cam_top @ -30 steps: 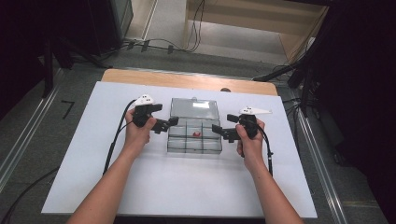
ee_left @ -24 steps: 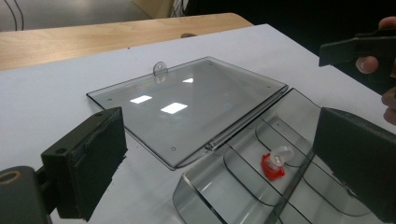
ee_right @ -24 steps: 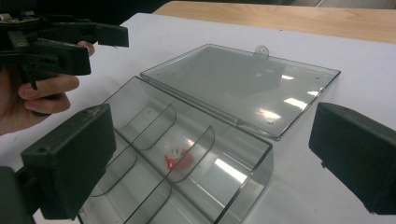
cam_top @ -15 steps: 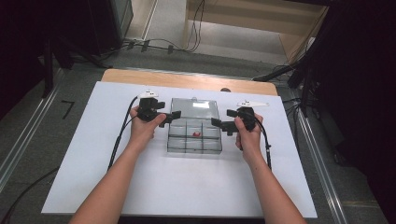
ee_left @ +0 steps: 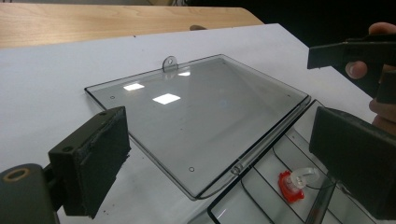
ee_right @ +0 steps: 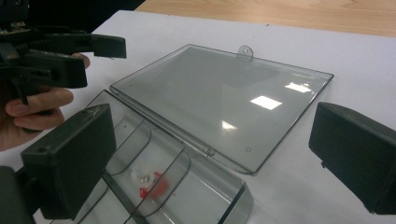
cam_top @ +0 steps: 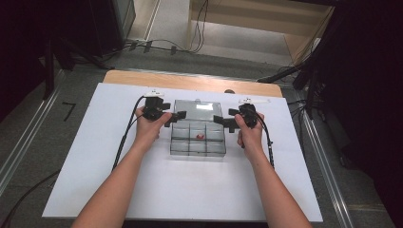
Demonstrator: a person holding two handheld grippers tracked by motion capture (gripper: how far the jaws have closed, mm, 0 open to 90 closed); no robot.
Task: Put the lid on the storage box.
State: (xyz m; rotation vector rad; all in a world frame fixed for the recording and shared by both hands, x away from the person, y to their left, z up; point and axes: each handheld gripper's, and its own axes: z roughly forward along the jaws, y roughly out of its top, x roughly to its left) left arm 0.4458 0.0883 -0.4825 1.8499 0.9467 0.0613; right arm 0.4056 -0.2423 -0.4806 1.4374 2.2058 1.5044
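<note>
A clear plastic compartment box (cam_top: 198,140) is sitting in the middle of a white sheet (cam_top: 95,161) that is covering most of the table, and its hinged lid (cam_top: 199,110) is lying fully open, flat on the sheet on the far side of the box. In the left gripper view the lid (ee_left: 196,116) is showing a small hanging tab (ee_left: 170,63) on its far edge and 2 bright reflections of ceiling lights on its surface. Inside the box, thin dividers are splitting the tray into several compartments, and a small red and clear piece (cam_top: 200,137) is resting in a compartment near the middle; it is also showing in the left gripper view (ee_left: 293,184) and, more blurred through the plastic, in the right gripper view (ee_right: 152,183). The left gripper (cam_top: 173,117) is hovering just beside the box's left far corner, its jaws standing spread wide apart with nothing between them, and the person's left hand (cam_top: 147,128) is gripping it. The right gripper (cam_top: 223,121) is hovering just beside the box's right far corner, its jaws likewise spread wide and holding nothing, with the right hand (cam_top: 250,133) wrapped around it. A black cable (cam_top: 124,137) is trailing from the left gripper toward the person. Beyond the sheet, a strip of bare wooden tabletop (cam_top: 190,81) is showing along the far edge.
</note>
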